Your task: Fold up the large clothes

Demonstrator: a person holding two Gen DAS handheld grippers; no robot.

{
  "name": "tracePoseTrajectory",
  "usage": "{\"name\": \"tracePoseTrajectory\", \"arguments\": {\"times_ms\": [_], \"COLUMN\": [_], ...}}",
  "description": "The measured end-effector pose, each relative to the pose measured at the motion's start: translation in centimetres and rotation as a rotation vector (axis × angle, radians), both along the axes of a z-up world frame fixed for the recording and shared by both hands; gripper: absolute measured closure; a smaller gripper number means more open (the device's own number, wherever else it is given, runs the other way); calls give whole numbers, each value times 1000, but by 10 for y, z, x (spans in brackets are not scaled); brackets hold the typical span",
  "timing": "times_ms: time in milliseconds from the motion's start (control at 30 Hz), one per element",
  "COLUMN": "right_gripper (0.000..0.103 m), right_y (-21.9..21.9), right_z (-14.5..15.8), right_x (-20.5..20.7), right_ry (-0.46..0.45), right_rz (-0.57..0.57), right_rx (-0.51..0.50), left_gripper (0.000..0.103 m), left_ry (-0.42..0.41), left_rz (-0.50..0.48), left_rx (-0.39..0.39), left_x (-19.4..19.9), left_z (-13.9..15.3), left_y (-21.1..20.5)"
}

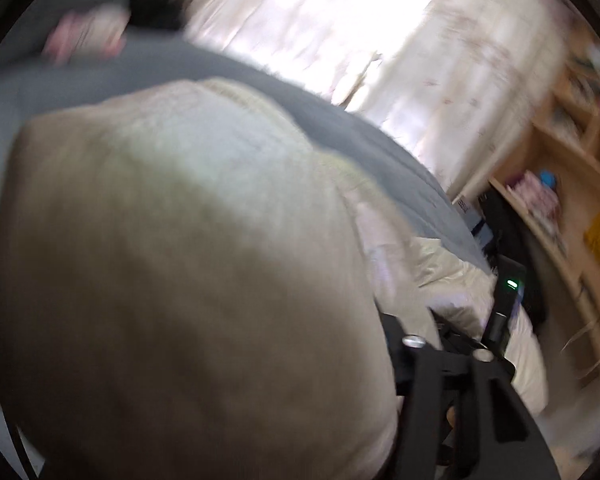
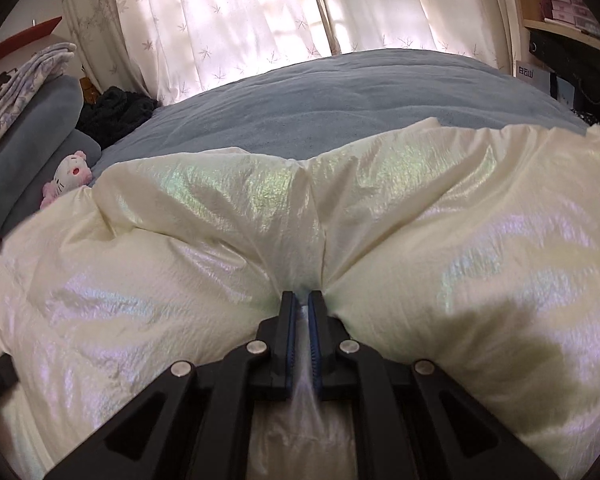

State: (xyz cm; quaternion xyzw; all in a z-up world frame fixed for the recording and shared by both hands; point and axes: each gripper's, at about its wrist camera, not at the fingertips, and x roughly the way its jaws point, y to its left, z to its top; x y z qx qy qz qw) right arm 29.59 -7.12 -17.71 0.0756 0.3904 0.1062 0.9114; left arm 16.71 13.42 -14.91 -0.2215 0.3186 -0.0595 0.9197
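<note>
right claw [image 2: 303, 300] pressed together, pinching a fold of the cream puffer jacket [image 2: 228, 216] | jacket lying across the blue-grey bed [image 2: 340, 96], bunching toward the pads | left claw [image 1: 452, 344] mostly hidden behind draped cream fabric, view blurred, cannot tell spread or pinching | plush toy [image 2: 66, 178] sitting beside the grey pillow [image 2: 32, 136]

The jacket [image 2: 380, 216] lies on the bed [image 2: 340, 92]. Behind the bed hang curtains [image 2: 228, 20]; left of the jacket sit pillows [image 2: 32, 132] and a plush toy [image 2: 66, 180].
</note>
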Motion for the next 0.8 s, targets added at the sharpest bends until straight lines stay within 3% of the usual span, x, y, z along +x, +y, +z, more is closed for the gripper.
{"name": "tracePoseTrajectory", "arguments": {"times_ms": [133,333,600,800], "right_gripper": [97,97,97,97], "right_y": [-4,-9,-24,-32], "right_z": [-4,-7,-13,-12], "right_x": [1,0,0,-1], "right_ry": [4,-5,2,14], "right_rz": [1,9,19,18], "right_rx": [31,80,193,237], "left_gripper": [66,70,70,70], "left_ry": [-163,-293,-309,-287], "left_rz": [-80,-199,-271,-253], "left_rx": [185,343,459,548], "left_x": [-21,-43,-56,-45], "left_z": [41,70,77,83], "left_y": [-54,-130,-200,-242]}}
